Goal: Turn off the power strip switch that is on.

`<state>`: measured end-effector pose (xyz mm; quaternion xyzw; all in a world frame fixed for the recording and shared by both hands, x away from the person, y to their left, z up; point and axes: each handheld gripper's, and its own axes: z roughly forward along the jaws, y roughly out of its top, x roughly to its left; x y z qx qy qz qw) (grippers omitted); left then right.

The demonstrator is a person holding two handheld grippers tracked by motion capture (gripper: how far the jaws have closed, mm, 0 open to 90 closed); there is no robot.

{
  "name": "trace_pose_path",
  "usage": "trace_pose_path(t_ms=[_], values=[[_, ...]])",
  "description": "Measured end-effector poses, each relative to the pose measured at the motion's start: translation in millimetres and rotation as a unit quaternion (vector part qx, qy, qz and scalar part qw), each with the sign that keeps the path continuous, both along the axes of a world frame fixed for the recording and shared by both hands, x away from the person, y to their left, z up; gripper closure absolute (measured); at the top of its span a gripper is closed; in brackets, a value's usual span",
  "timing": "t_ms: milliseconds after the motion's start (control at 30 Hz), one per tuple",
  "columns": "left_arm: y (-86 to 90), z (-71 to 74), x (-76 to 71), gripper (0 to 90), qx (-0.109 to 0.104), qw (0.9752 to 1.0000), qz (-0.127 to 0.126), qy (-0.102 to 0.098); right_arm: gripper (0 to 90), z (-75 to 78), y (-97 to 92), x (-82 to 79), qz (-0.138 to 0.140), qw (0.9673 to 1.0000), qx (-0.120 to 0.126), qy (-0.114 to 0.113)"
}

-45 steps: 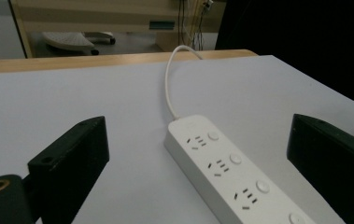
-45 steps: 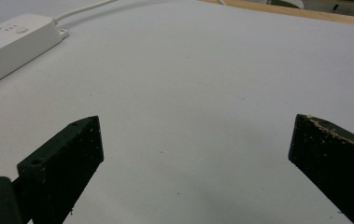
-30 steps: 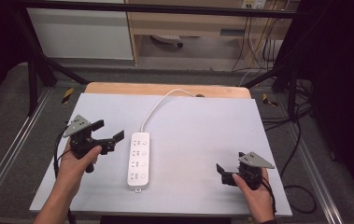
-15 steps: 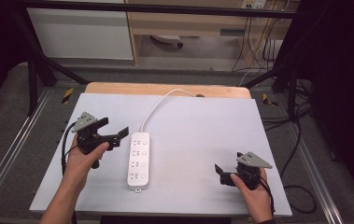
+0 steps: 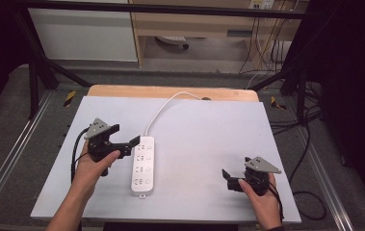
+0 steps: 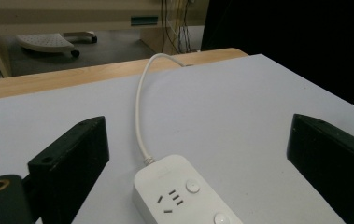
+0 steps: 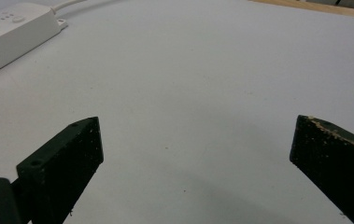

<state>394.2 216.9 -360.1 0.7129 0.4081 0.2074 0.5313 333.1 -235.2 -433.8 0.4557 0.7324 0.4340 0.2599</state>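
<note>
While the white power strip (image 5: 142, 165) lies flat left of the middle of the pale grey table (image 5: 209, 130), its cable (image 5: 163, 109) curving away toward the far wooden edge, the left gripper (image 5: 124, 136) is held just beside its far end with jaws spread wide. Seen from the left gripper view, the strip's cable end (image 6: 179, 191) sits between those jaws (whether they touch it cannot be told). The right gripper (image 5: 229, 176) is held near the table's right front, well apart from the strip, its jaws likewise wide and nothing gripped.
</note>
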Motion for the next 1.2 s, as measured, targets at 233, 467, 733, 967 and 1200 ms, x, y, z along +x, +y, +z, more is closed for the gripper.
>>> trace_pose_path(t_ms=[233, 467, 733, 967, 1200], values=[[-9.9, -4.9, -2.6, 5.9, 0.013, 0.9999, -0.009, -0.001, 3.2, -0.2, -0.9, 0.2, -0.002, 1.0000, 0.001, -0.001], [-20.1, -8.2, -4.3, 4.9, 0.026, 0.9997, 0.003, 0.000, 3.2, -0.1, -0.8, 0.1, -0.002, 1.0000, 0.001, 0.001], [-28.9, -13.1, -5.1, 4.8, 0.032, 0.9995, -0.003, 0.008, 3.2, -0.6, -0.8, 0.5, -0.001, 1.0000, 0.000, 0.003], [-35.6, -18.0, -5.6, 6.1, 0.039, 0.9991, -0.012, 0.013, 3.3, -1.2, -0.2, 0.7, 0.000, 1.0000, 0.000, 0.006], [-40.4, -22.3, -6.3, 6.5, 0.042, 0.9988, -0.019, 0.017, 3.3, -1.8, -0.9, 1.2, 0.000, 1.0000, -0.001, 0.005]])
